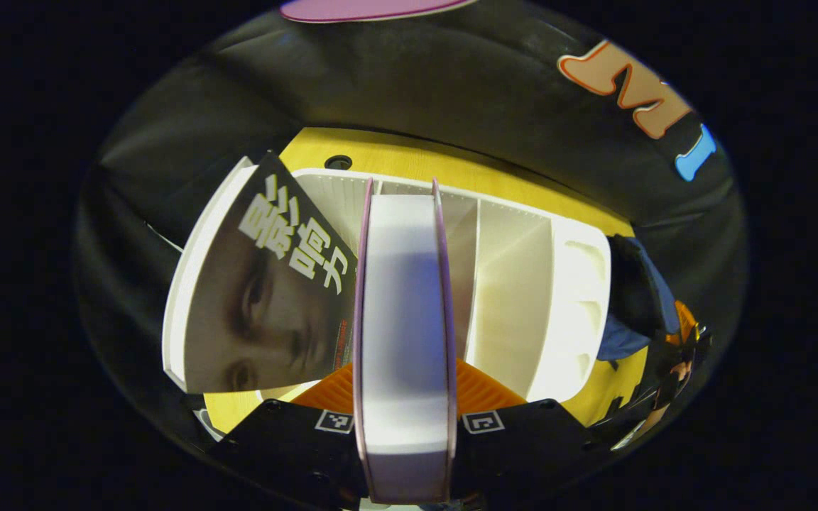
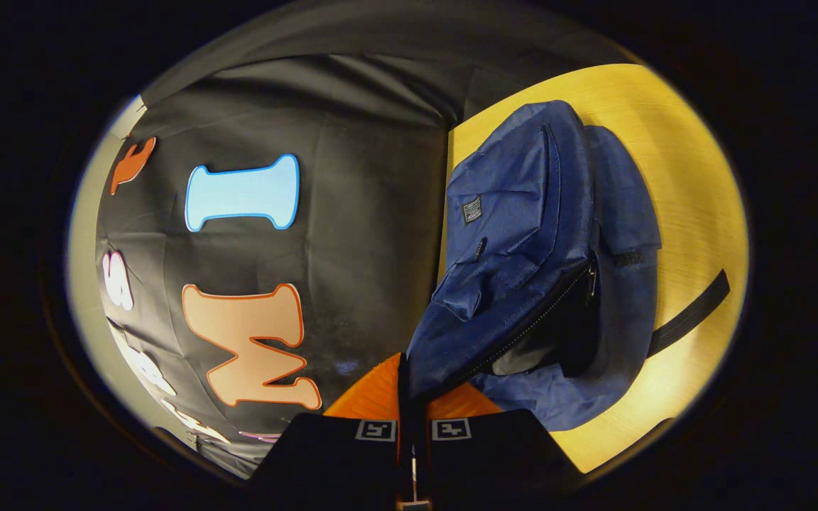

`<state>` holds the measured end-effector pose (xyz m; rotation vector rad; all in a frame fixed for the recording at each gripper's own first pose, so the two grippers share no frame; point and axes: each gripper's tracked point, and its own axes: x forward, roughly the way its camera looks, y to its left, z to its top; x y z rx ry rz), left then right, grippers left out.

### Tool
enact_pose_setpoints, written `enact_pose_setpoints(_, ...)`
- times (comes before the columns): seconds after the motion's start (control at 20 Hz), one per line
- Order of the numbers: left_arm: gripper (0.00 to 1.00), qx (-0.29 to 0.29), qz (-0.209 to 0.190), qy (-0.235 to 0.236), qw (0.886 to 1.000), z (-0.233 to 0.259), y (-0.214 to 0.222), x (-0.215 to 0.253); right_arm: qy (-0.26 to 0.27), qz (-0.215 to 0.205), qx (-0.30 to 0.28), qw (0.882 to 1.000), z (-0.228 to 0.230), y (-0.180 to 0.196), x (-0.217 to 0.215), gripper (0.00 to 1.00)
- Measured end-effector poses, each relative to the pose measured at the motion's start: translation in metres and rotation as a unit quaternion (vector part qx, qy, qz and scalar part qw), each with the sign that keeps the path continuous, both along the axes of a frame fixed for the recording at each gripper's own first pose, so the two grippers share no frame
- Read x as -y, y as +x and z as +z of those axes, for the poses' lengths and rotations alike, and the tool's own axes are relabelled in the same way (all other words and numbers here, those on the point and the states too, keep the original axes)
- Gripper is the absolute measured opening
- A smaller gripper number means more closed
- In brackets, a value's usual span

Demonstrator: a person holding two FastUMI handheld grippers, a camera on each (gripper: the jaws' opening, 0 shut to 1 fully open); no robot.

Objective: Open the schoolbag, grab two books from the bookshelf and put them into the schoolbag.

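The left gripper (image 1: 405, 408) is clamped on a book with pink covers (image 1: 404, 319), its two orange fingers (image 1: 476, 394) pressing one on each cover, the white page edge facing the camera and running straight up the middle of the left gripper view. Just behind the held book stands the white bookshelf (image 1: 522, 298) with its upright dividers, on the yellow wooden table (image 1: 409, 152). To the left of the held book, a second book with a dark cover (image 1: 274, 298) leans tilted against the shelf's end. Past the shelf's far end, part of the blue schoolbag (image 1: 629, 298) shows.

The right gripper (image 2: 412, 408) has its fingers closed together, pinching the edge of the schoolbag (image 2: 530, 234) at its zipper opening. The bag lies on the table (image 2: 679, 163), its zip partly undone so that a dark gap (image 2: 558, 326) shows, with a black strap (image 2: 689, 312) trailing beside it.
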<state>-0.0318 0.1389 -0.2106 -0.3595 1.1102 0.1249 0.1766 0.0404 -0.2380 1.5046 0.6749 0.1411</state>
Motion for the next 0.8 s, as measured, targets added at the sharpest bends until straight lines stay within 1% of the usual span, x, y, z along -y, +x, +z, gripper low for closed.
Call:
enact_pose_setpoints(0.05, 0.4, 0.011, 0.007, 0.005, 1.0, 0.011, -0.004, -0.005, 0.002, 0.001, 0.0, 1.0, 0.0, 0.001, 0.0, 0.04)
enact_pose_setpoints(0.1, 0.4, 0.02, 0.01, 0.016, 1.0, 0.023, -0.009, -0.01, 0.004, 0.002, 0.001, 1.0, 0.001, 0.0, 0.001, 0.0)
enact_pose_setpoints(0.15, 0.4, 0.034, 0.011, 0.023, 0.999, 0.036, -0.012, -0.014, 0.006, 0.003, 0.001, 1.0, 0.001, 0.0, 0.001, 0.04)
enact_pose_setpoints(0.35, 0.39, 0.074, 0.037, 0.036, 0.996, 0.084, -0.023, -0.021, 0.015, 0.007, 0.002, 1.0, 0.001, 0.002, 0.004, 0.04)
enact_pose_setpoints(0.45, 0.39, 0.101, 0.046, 0.022, 0.994, 0.105, -0.022, -0.013, 0.019, 0.01, 0.001, 1.0, 0.0, 0.001, 0.006, 0.04)
enact_pose_setpoints(0.6, 0.39, 0.127, 0.059, -0.006, 0.99, 0.13, -0.026, 0.002, 0.025, 0.014, -0.001, 1.0, 0.0, -0.001, 0.006, 0.04)
enact_pose_setpoints(0.8, 0.39, 0.155, 0.073, -0.011, 0.985, 0.154, -0.028, 0.011, 0.031, 0.018, -0.001, 0.999, -0.002, 0.0, 0.01, 0.04)
